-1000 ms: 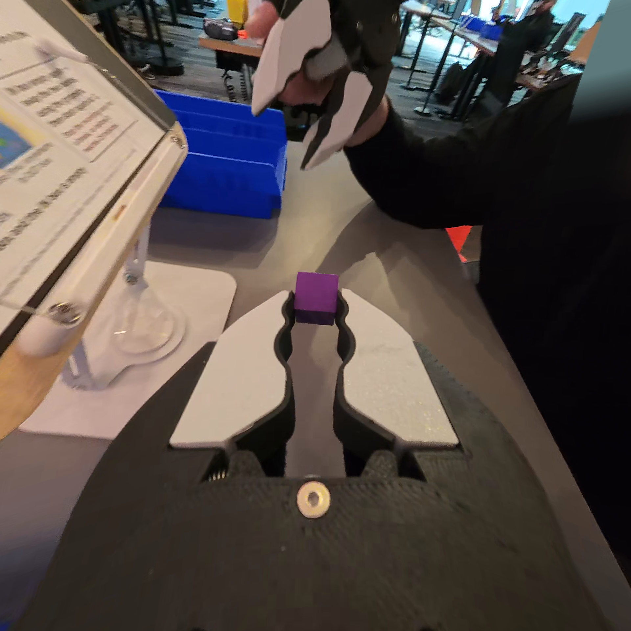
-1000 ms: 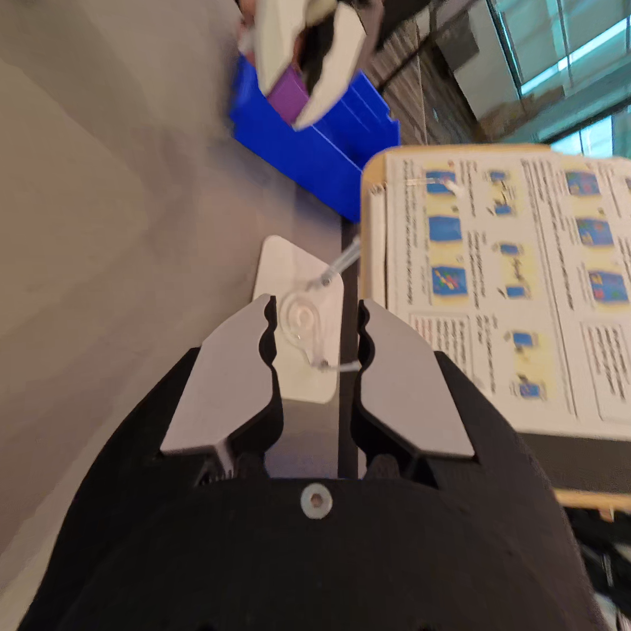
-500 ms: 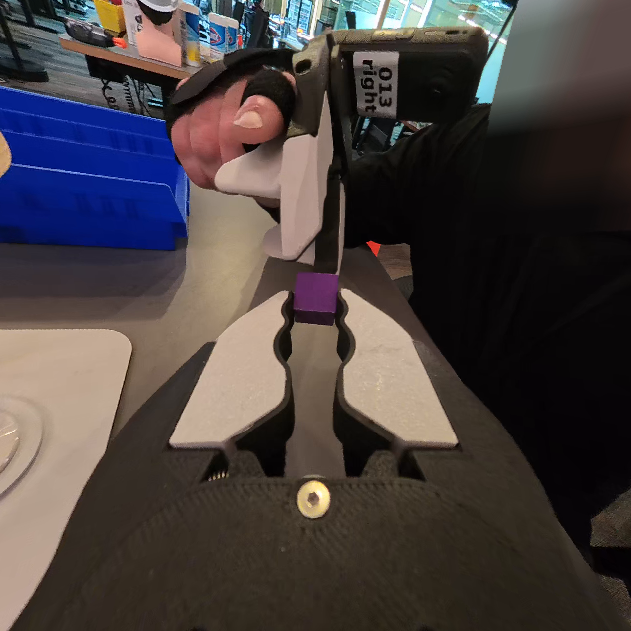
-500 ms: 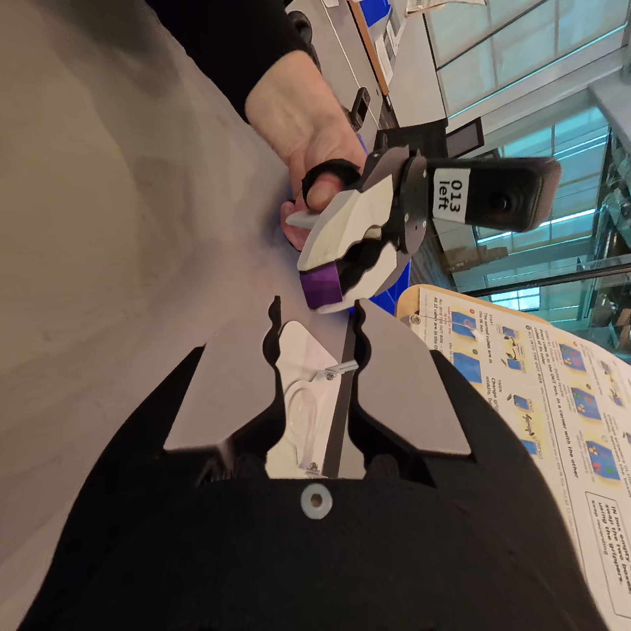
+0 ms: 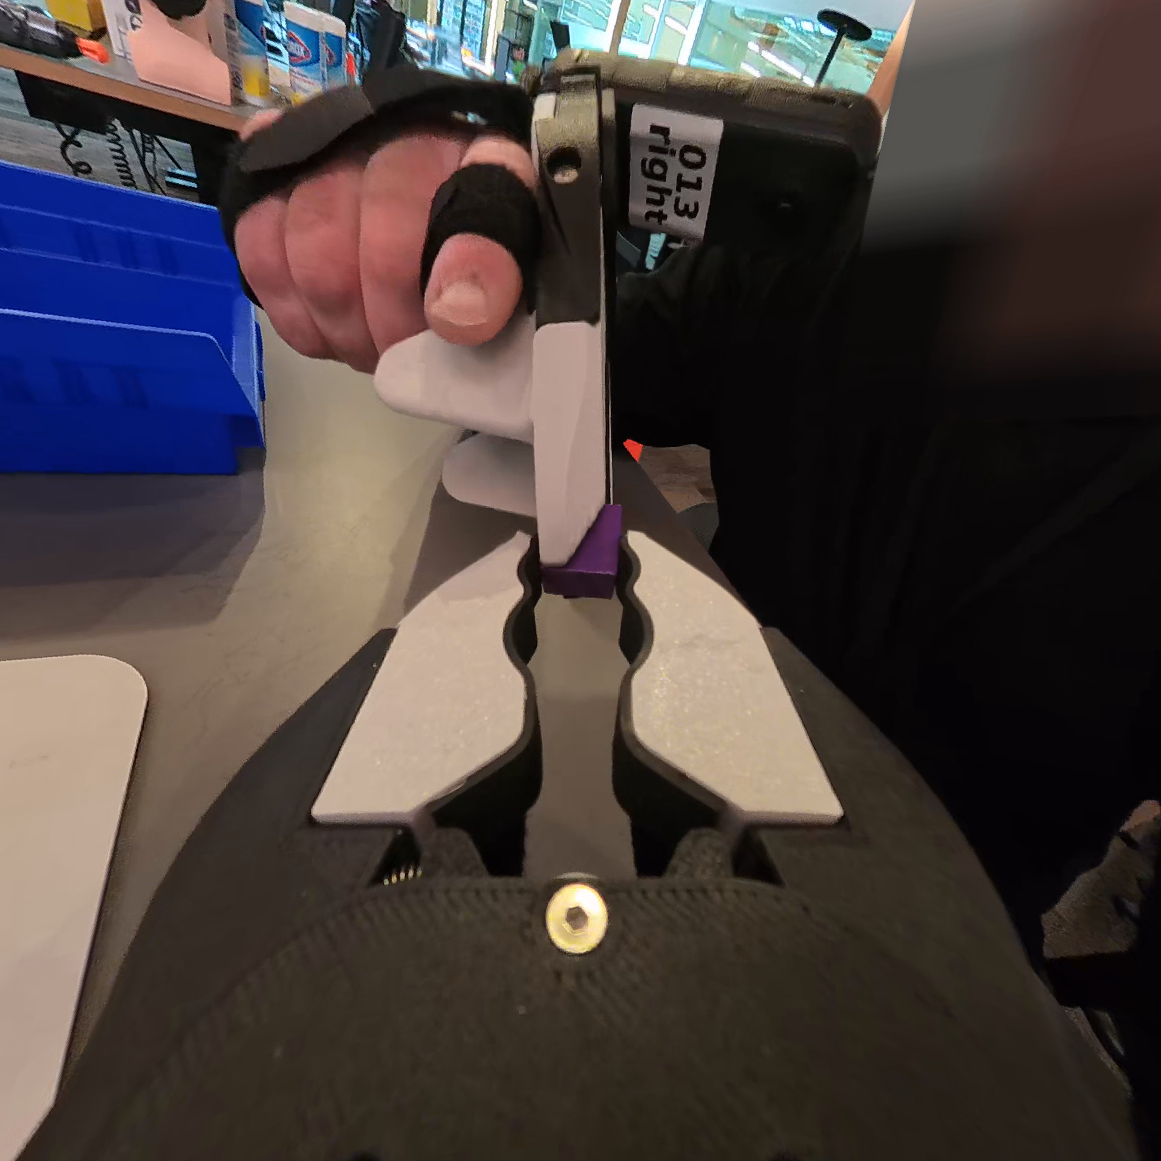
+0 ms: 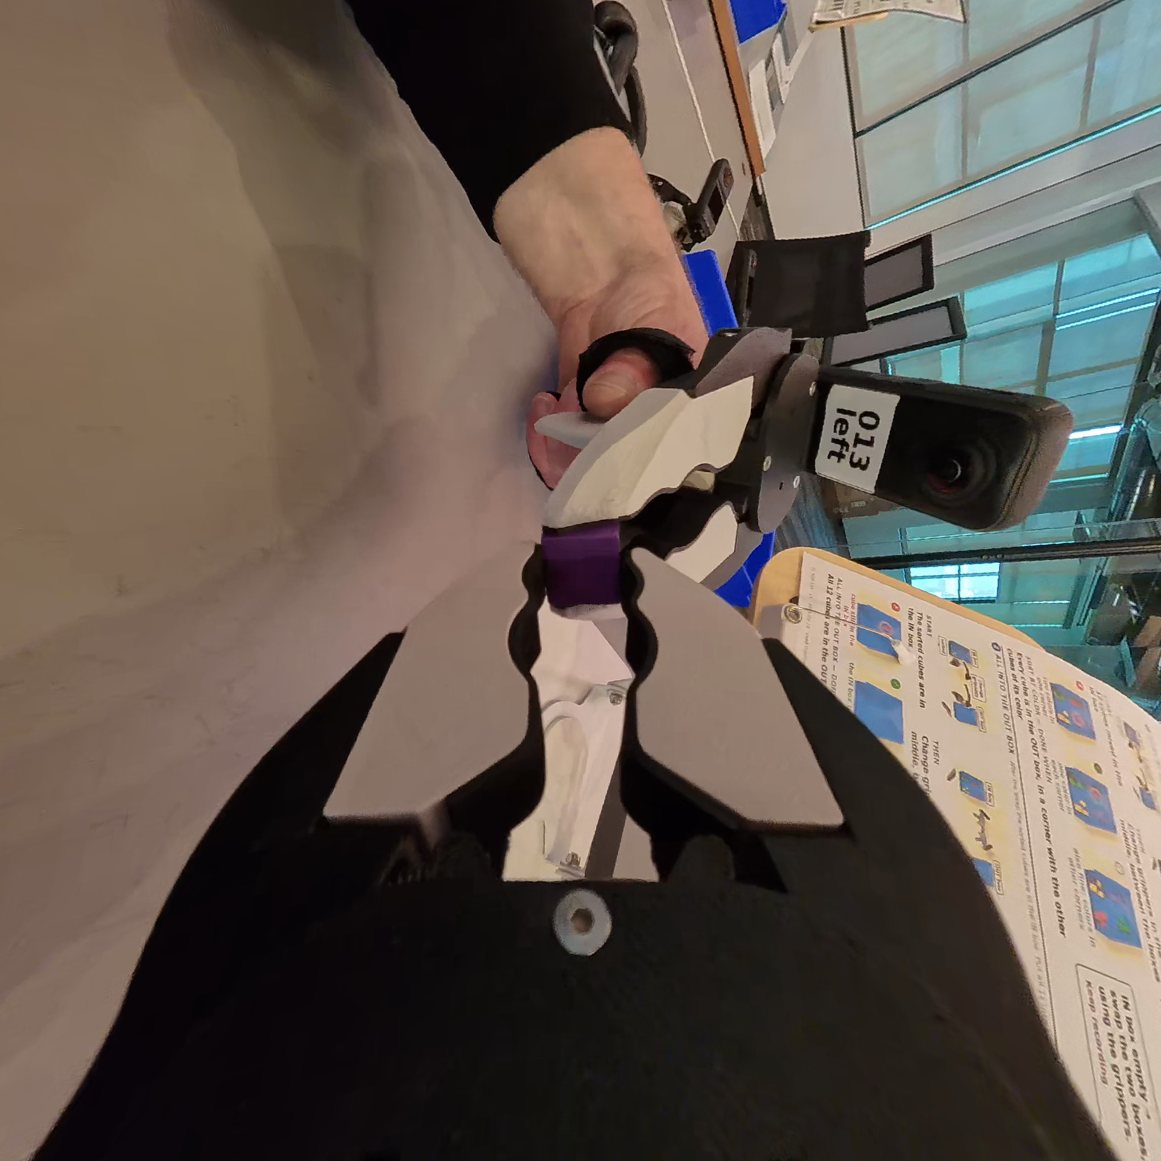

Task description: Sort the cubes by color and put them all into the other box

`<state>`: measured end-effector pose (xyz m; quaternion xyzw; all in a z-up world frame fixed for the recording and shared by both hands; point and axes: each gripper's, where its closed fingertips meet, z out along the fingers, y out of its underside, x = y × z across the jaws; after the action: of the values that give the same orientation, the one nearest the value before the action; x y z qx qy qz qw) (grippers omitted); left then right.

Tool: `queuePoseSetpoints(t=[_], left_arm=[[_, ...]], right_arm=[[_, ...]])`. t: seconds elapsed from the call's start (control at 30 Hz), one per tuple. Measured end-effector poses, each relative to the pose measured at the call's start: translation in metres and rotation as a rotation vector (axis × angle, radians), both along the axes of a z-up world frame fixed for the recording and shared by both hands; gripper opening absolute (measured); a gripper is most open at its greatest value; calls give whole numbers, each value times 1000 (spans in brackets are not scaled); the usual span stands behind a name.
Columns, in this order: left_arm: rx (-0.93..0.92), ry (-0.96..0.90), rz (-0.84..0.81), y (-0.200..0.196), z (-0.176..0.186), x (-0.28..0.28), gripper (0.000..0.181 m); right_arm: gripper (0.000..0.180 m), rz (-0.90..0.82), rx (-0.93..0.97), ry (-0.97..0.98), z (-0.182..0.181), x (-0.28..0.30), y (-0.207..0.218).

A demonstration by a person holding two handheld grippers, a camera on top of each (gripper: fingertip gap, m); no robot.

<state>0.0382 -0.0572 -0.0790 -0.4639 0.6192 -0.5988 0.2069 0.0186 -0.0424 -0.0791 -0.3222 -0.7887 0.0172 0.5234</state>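
Observation:
A purple cube point(image 5: 581, 577) is held in the air above the grey table point(image 5: 188, 565), gripped from two sides at once. My left gripper point(image 5: 578, 565) is shut on it at the fingertips. My right gripper point(image 5: 575, 534) comes down from above, edge-on, with one finger over the cube's top left. In the right wrist view my right gripper point(image 6: 581, 565) has its tips pressed on both sides of the cube point(image 6: 578, 575). The left gripper point(image 6: 581, 562) clamps the cube across the other two faces. A blue box point(image 5: 125, 377) stands at the far left.
A white base plate point(image 5: 63, 817) lies at the left. It carries a tilted instruction board point(image 6: 942, 722). The person's hand point(image 5: 352, 251) and dark sleeve fill the right side. The table edge runs close to the right of the grippers. Other desks stand behind. Only a small space, under 4 cm, lies between the two pairs of fingers.
The right gripper has swung round, come up to the cube and closed its fingers on it. The left gripper has kept its hold on the cube throughout.

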Motion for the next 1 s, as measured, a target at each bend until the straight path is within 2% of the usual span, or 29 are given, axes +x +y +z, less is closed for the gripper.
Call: queuePoseSetpoints(t=[0.27, 0.3, 0.33, 0.4, 0.5, 0.6, 0.7, 0.83, 1.0], left_arm=[[-40, -17, -11, -2, 2, 1, 22], [-33, -14, 4, 0, 3, 1, 29], [-11, -5, 20, 3, 3, 0, 45], [81, 15, 66, 11, 4, -3, 50], [187, 15, 132, 22, 17, -9, 39], [282, -64, 217, 35, 46, -18, 0], [378, -80, 370, 55, 69, -28, 0], [478, -118, 461, 58, 99, -39, 0], [578, -126, 550, 56, 124, -44, 0]], right_arm=[[22, -2, 1, -8, 1, 1, -1], [22, -1, -1, 2, 4, 1, -2], [22, 1, -5, 15, 8, 2, -3], [22, -9, -13, 37, 17, 7, -1], [22, -70, -8, 84, 37, 24, 14], [22, -179, 13, 142, 60, 54, 42], [22, -304, 20, 208, 83, 92, 71], [22, -503, 24, 263, 103, 153, 111], [23, -752, -83, 293, 97, 233, 161]])
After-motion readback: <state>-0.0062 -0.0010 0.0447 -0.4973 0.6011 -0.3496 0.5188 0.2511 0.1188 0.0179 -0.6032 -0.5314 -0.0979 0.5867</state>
